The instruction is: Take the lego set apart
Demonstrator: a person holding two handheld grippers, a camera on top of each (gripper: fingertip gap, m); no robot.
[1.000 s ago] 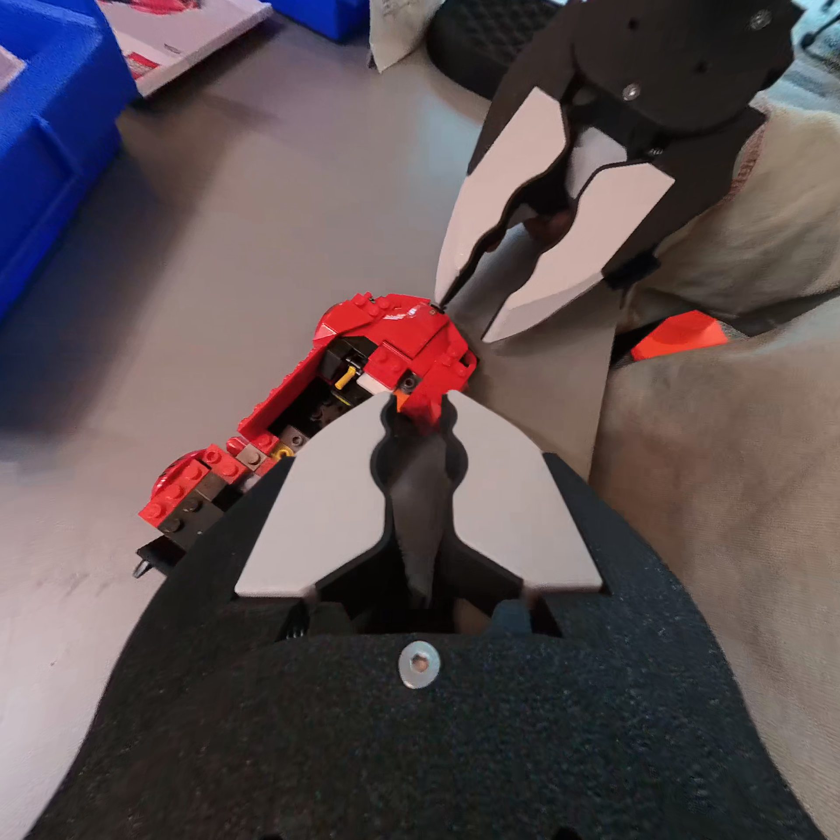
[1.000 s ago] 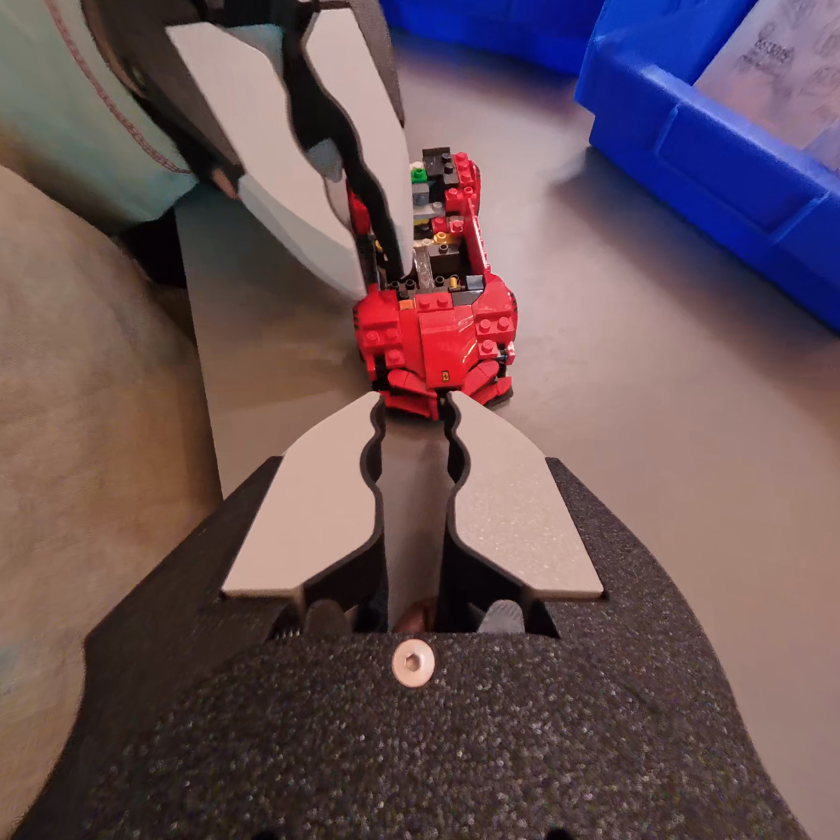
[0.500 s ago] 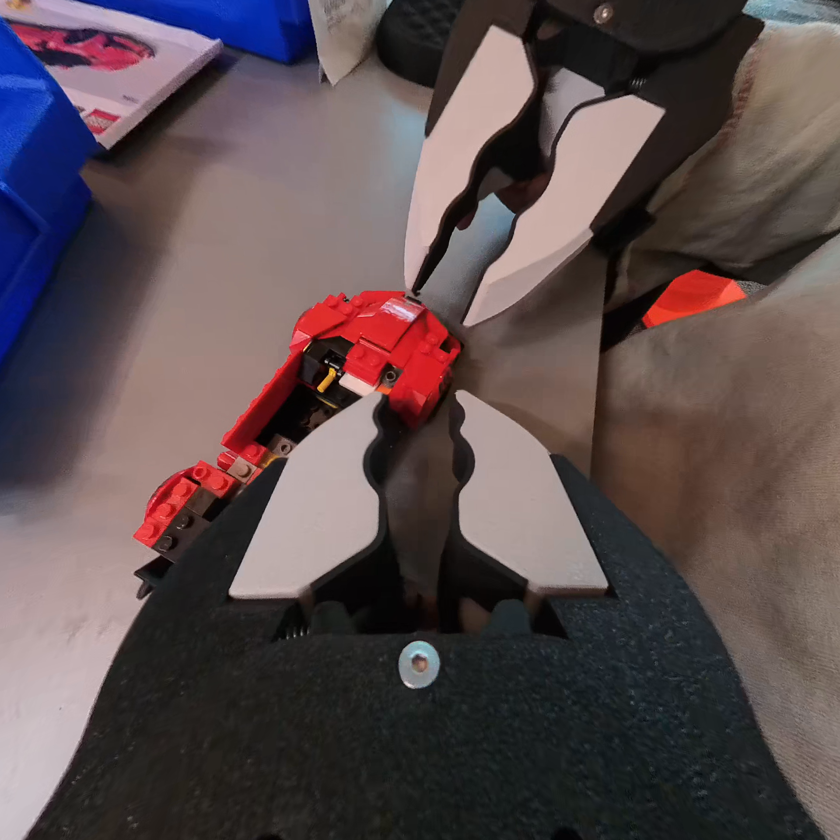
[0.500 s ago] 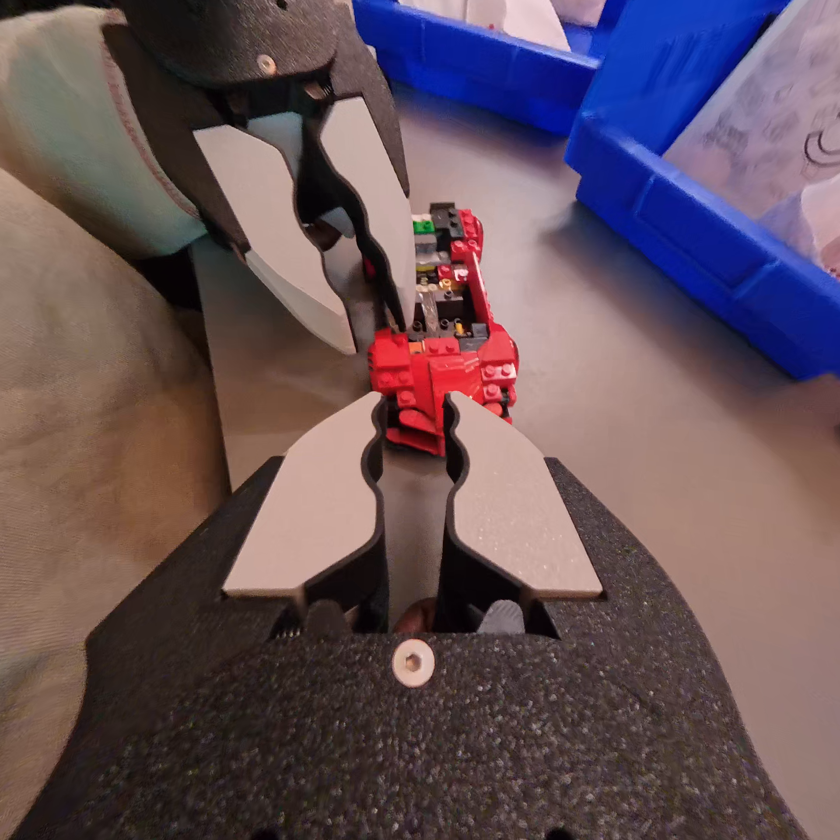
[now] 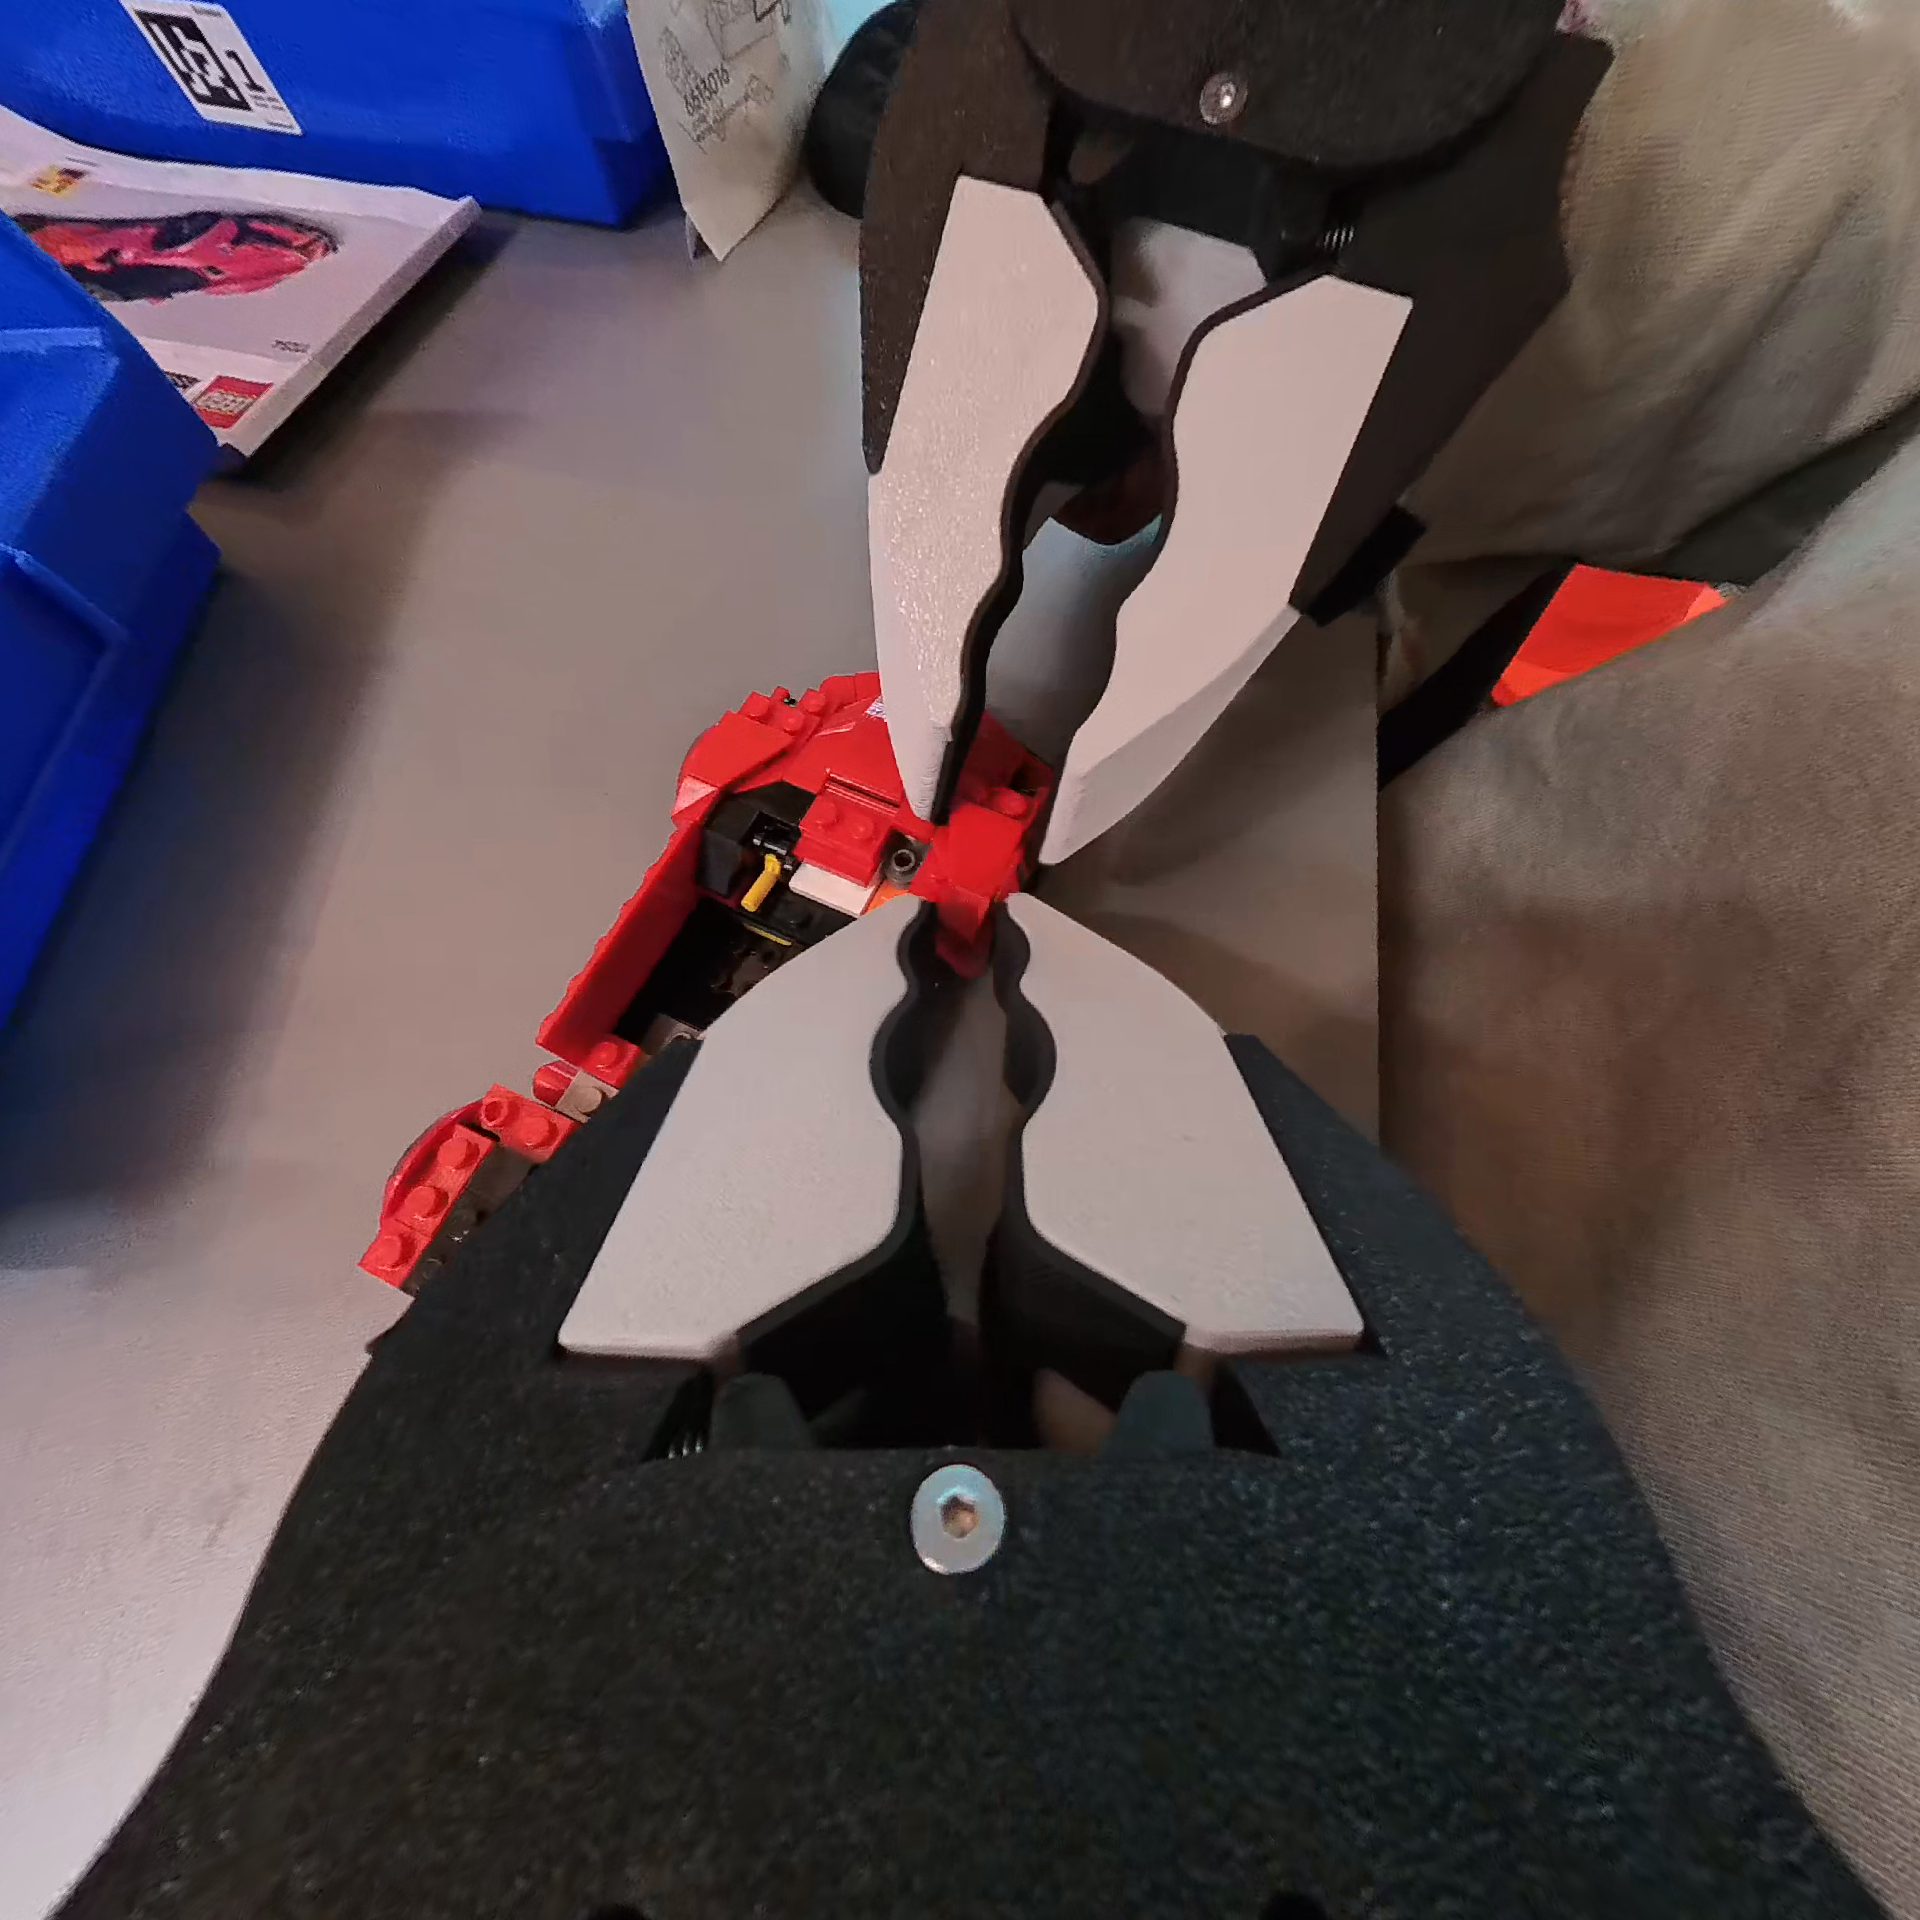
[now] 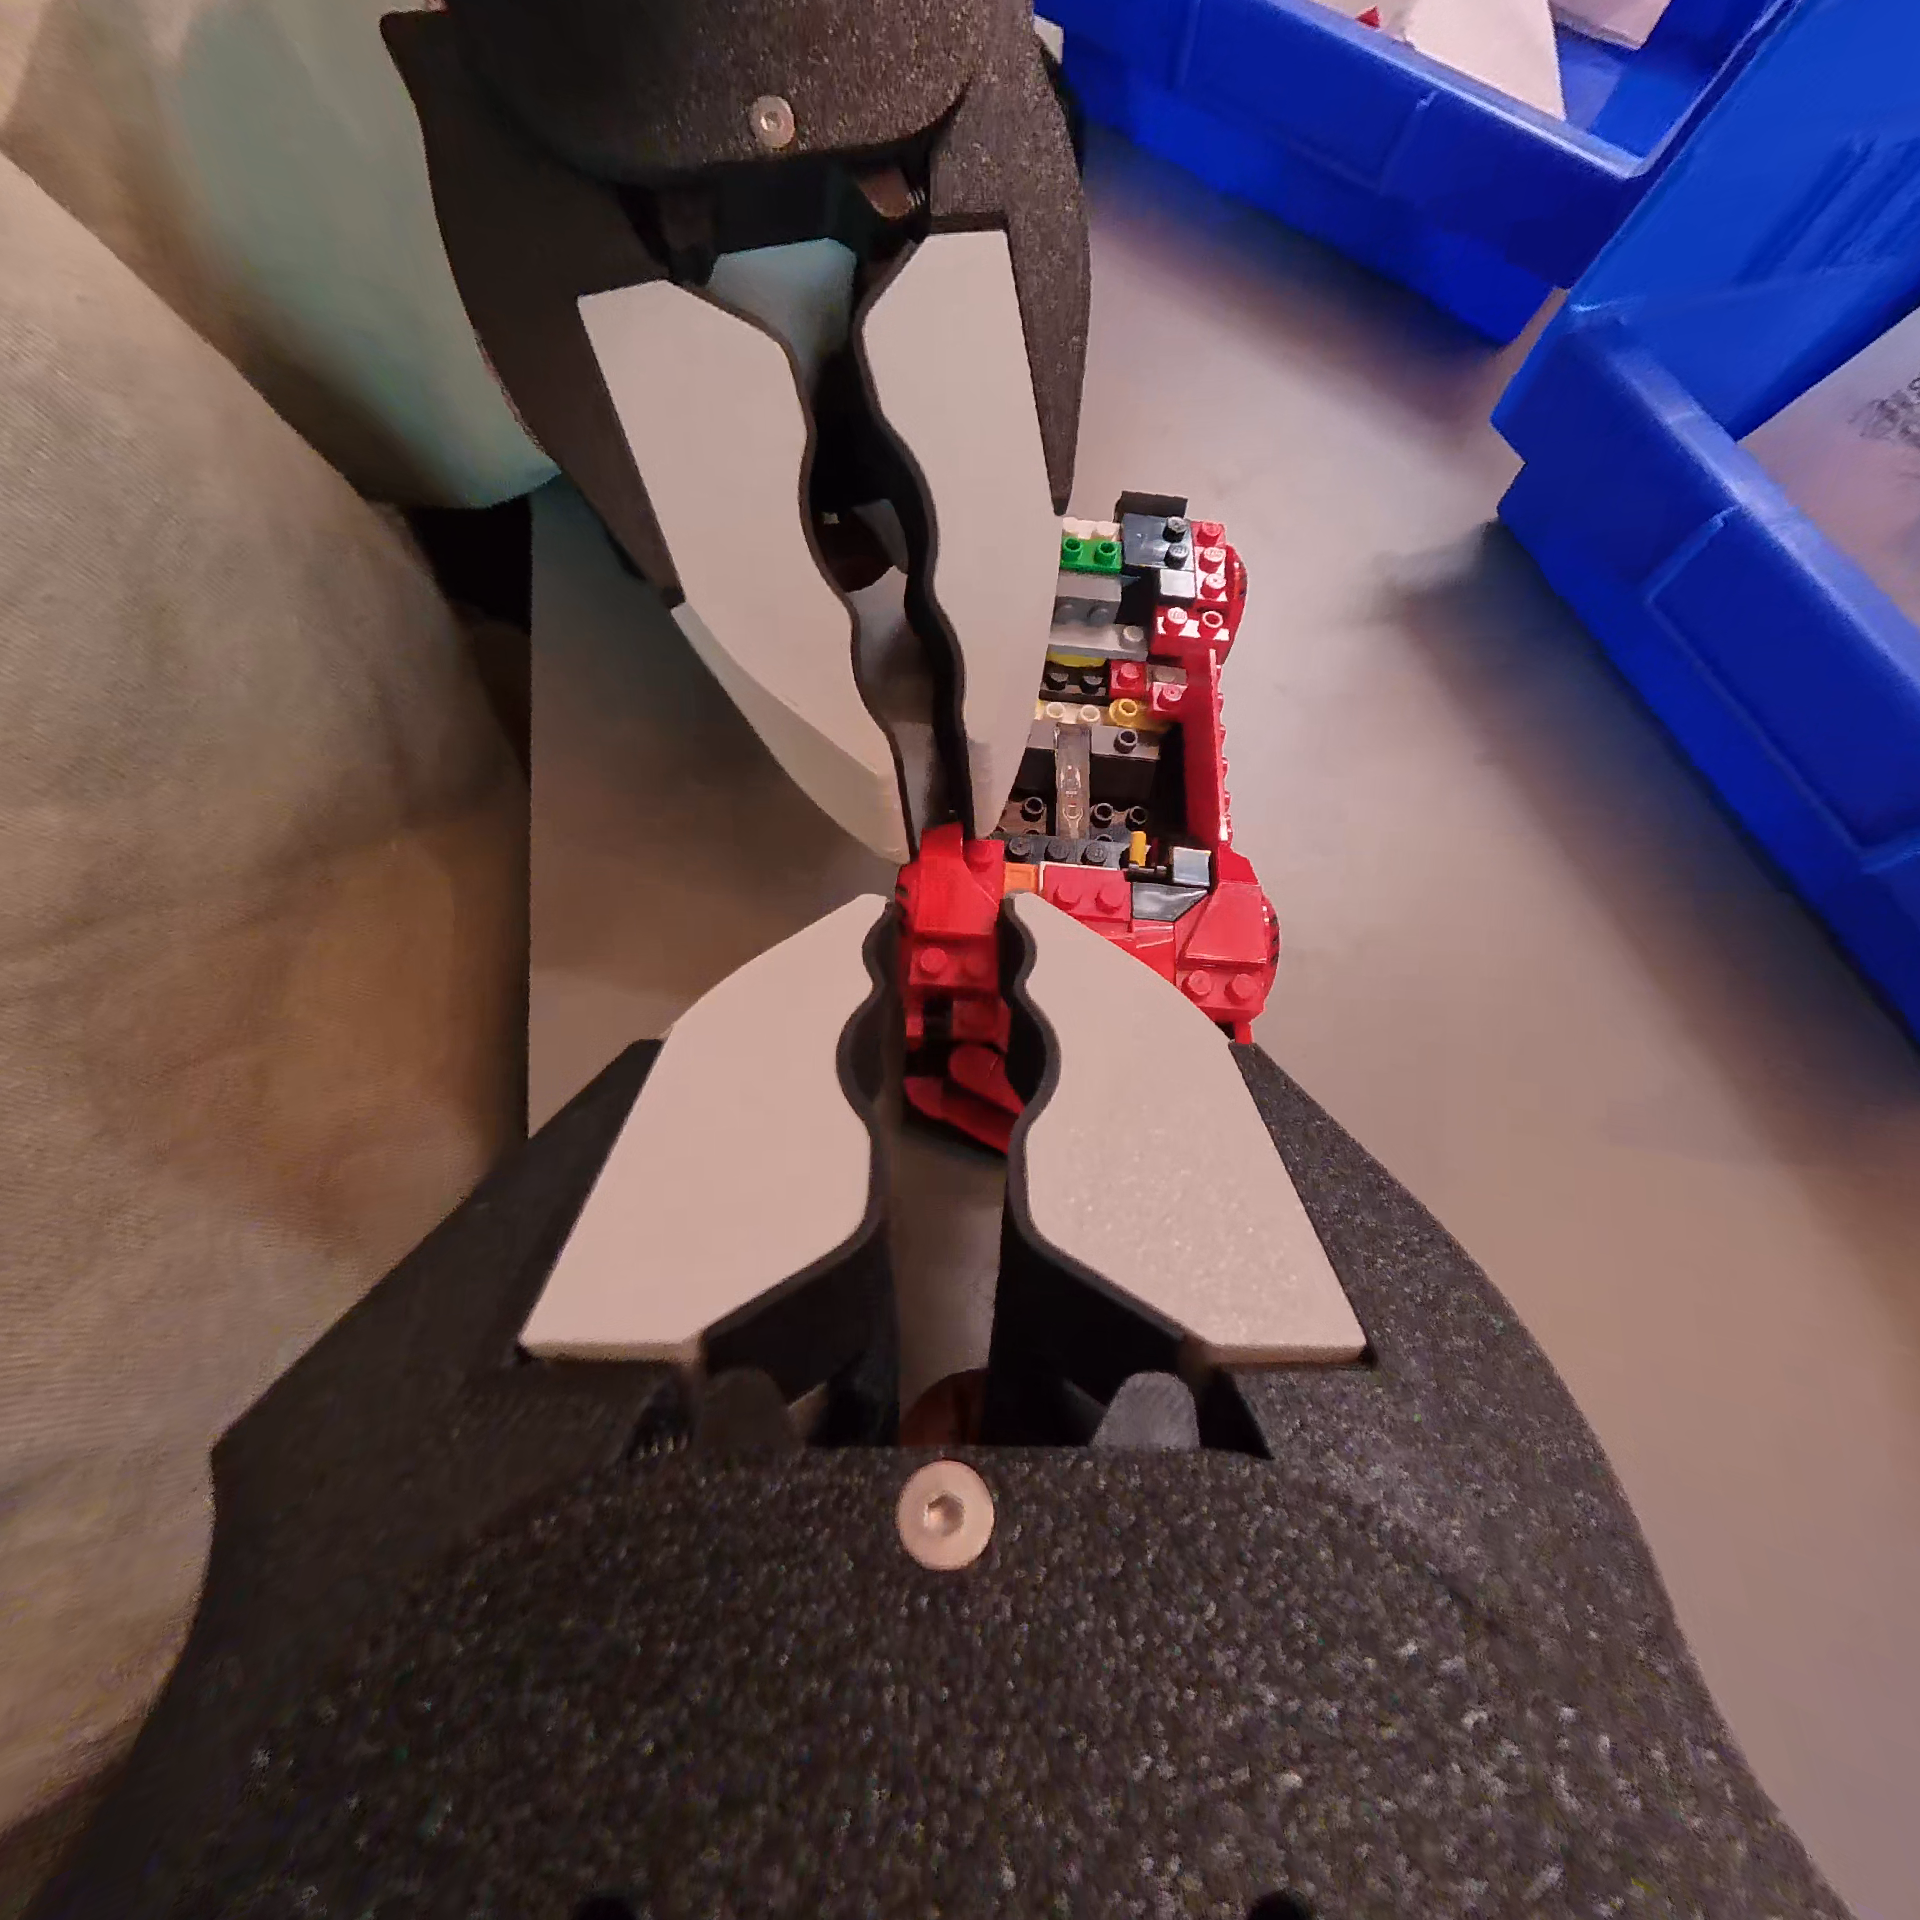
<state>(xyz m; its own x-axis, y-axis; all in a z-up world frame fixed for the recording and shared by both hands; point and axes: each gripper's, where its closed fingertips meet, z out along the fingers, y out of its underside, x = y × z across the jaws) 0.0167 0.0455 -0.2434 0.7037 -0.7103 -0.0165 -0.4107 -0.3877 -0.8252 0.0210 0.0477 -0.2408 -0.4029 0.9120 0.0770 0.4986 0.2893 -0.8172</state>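
On the grey table (image 5: 436, 623), both tongs grasp the red lego car (image 5: 831, 821) by its front corner: left gripper (image 5: 958, 920) from six o'clock, right gripper (image 6: 945, 920) apparently clamping likewise.

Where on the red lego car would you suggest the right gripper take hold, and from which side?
I would grip the red corner block at the near end of the lego car, coming in along the grey table from that end. It juts out narrow enough to sit between the right gripper fingers, while the left gripper braces from the far side.
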